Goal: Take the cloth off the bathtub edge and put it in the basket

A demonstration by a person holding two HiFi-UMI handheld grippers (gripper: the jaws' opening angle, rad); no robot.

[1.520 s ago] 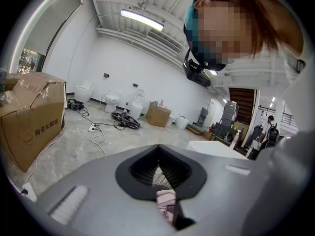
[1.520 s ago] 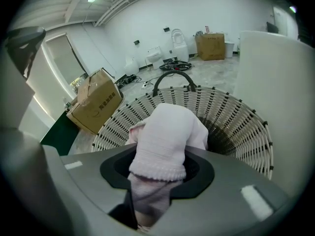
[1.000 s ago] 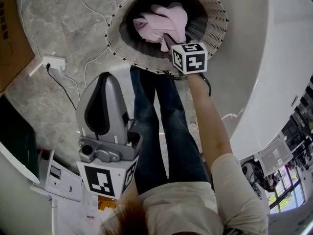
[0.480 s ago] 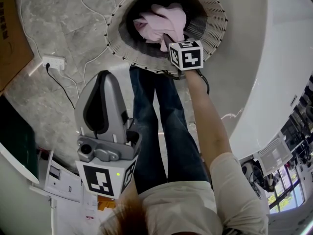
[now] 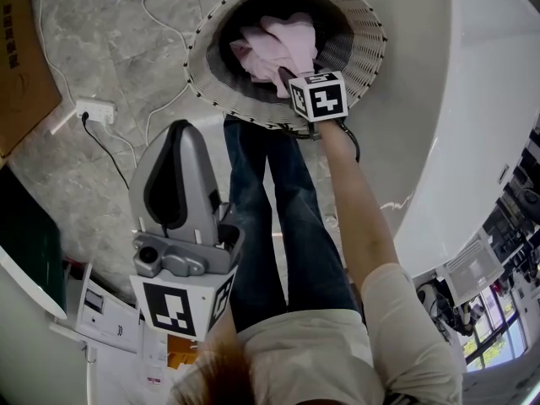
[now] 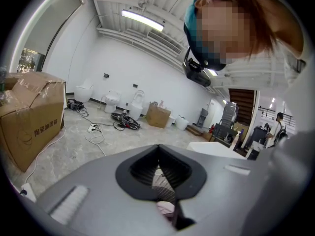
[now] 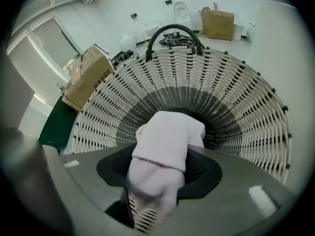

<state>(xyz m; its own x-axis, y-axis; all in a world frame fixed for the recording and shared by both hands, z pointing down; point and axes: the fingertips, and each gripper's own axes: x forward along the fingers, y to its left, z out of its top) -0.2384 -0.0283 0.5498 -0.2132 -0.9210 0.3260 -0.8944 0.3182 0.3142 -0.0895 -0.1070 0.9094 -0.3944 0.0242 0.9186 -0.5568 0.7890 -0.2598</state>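
A pale pink cloth lies bunched inside the white woven basket on the floor. My right gripper reaches over the basket's near rim with its marker cube on top. In the right gripper view the cloth droops between the jaws of that gripper, which are opening, and part of one pad shows bare below it. The basket wall fills the view behind. My left gripper is held back near the person's waist, shut and empty.
The white bathtub curves along the right side. The person's legs stand between tub and left gripper. A power strip with cables lies on the grey floor at left, a cardboard box beyond it.
The right gripper has pushed a little further over the basket rim, carrying the cloth deeper inside. The left gripper has stayed put.
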